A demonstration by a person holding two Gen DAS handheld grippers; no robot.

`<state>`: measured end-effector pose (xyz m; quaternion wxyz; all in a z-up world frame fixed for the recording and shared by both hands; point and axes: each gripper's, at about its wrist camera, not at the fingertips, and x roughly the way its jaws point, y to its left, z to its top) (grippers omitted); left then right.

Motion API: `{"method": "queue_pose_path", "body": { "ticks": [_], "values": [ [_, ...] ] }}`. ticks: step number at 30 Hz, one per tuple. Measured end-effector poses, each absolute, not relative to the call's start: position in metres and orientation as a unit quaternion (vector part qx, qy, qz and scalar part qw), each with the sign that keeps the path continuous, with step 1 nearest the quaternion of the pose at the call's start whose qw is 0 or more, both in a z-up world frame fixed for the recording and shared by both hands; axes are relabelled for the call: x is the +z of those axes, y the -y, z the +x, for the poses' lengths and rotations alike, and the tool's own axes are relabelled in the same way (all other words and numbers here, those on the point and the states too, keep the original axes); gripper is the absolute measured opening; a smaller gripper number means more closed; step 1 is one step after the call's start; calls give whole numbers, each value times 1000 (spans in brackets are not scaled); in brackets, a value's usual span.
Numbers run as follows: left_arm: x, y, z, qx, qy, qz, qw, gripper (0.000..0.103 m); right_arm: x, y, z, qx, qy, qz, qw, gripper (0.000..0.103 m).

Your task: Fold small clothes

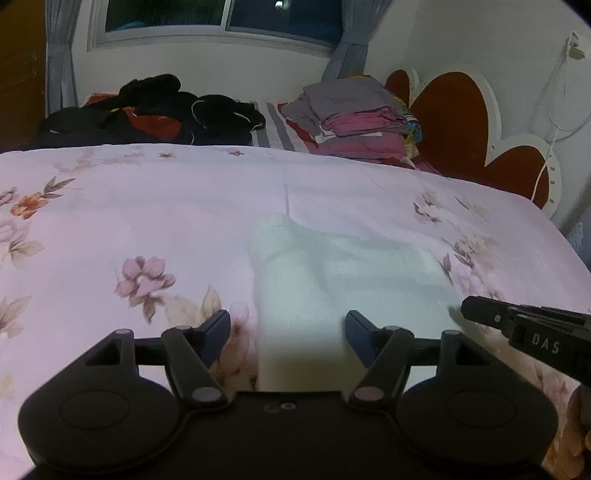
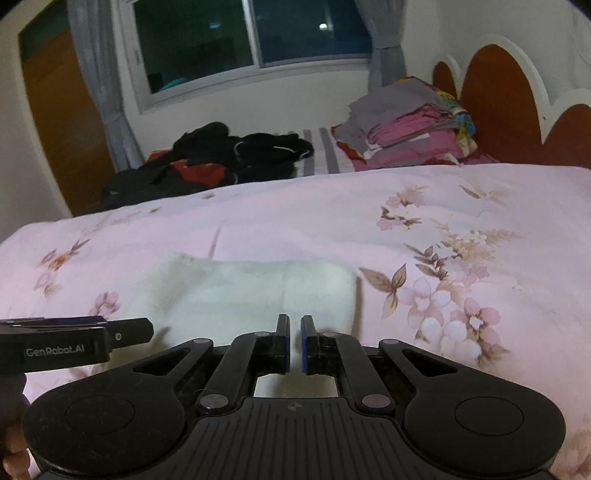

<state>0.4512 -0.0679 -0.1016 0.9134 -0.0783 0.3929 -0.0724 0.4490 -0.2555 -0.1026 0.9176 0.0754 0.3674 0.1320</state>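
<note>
A small white cloth [image 1: 332, 266] lies on the pink floral bedspread [image 1: 147, 206], partly folded, with a raised fold on its left side. My left gripper [image 1: 288, 332] is open, its fingers on either side of the cloth's near edge. In the right wrist view the cloth [image 2: 251, 291] lies flat in front of my right gripper [image 2: 294, 343]. Its jaws are nearly together with a narrow gap, just above the cloth's near edge; I cannot tell if cloth is pinched. The right gripper also shows in the left wrist view [image 1: 480, 312], and the left gripper in the right wrist view [image 2: 144, 330].
A pile of dark clothes [image 1: 159, 110] lies at the far left of the bed. A stack of folded grey and pink clothes [image 1: 358, 118] sits at the far right beside the red headboard [image 1: 454, 118]. A window [image 1: 221, 18] and curtains are behind.
</note>
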Motion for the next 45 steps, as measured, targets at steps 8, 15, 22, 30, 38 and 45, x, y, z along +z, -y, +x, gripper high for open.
{"method": "queue_pose_path", "body": {
  "ticks": [8, 15, 22, 30, 38, 45],
  "values": [
    [-131, 67, 431, -75, -426, -96, 897, 68, -121, 254, 418, 113, -378, 46, 918, 63],
    [-129, 69, 424, -90, -433, -89, 893, 59, -136, 274, 417, 127, -408, 98, 899, 19],
    [-126, 70, 406, -93, -435, -77, 892, 58, -131, 278, 407, 117, -409, 106, 899, 17],
    [-132, 63, 366, -106, -453, -91, 881, 58, -126, 277, 355, 162, -432, 98, 882, 17],
    [-129, 61, 358, -107, -459, -95, 877, 60, -139, 293, 335, 148, -456, 96, 873, 17],
    [-111, 51, 392, -94, -434, -131, 887, 74, -117, 302, 366, 148, -410, 139, 889, 82]
  ]
}}
